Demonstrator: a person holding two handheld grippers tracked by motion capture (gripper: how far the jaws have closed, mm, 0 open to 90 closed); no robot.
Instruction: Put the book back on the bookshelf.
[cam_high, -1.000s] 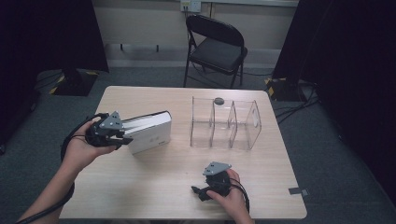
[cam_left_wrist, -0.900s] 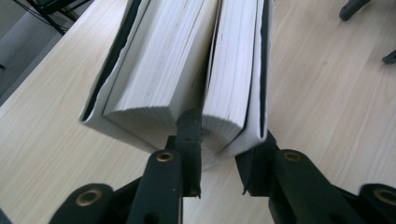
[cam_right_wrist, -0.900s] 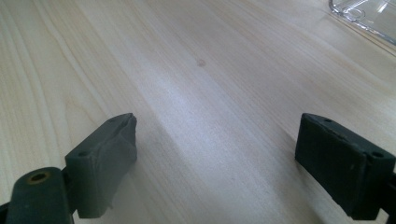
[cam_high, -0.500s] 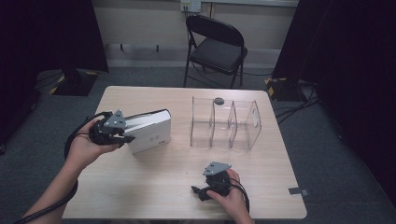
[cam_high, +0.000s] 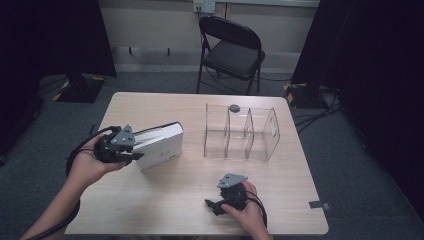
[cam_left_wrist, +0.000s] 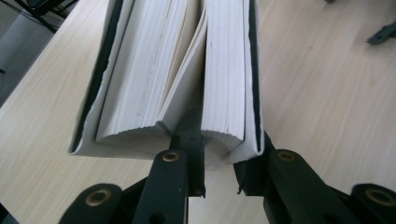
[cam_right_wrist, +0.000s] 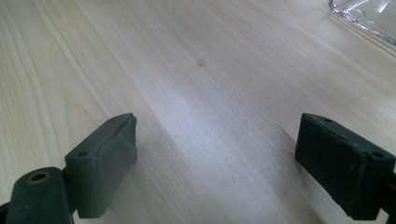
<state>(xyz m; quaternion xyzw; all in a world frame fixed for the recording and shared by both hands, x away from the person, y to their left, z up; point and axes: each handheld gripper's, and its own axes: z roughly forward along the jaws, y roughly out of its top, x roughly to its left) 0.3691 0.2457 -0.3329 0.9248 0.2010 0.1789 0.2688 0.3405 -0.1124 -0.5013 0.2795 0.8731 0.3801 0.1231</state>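
Note:
A thick white book (cam_high: 161, 144) lies on the wooden table (cam_high: 180, 200) left of centre, its page edges facing my left gripper (cam_high: 132, 151). In the left gripper view one jaw is wedged between the pages and the other sits outside the cover, so the left gripper (cam_left_wrist: 229, 161) is shut on the right-hand part of the book (cam_left_wrist: 226, 79). My right gripper (cam_high: 214, 204) rests low near the front edge of the table. In its own view the right gripper (cam_right_wrist: 217, 149) stands open, with bare wood between its fingers.
A clear plastic organiser (cam_high: 241, 134) with upright dividers stands right of the book; its corner (cam_right_wrist: 369, 14) appears in the right gripper view. A small dark round thing (cam_high: 234, 107) sits at its back rim. A black folding chair (cam_high: 232, 50) stands beyond the table.
My left hand has shifted very slightly toward the book. The right hand has not moved.

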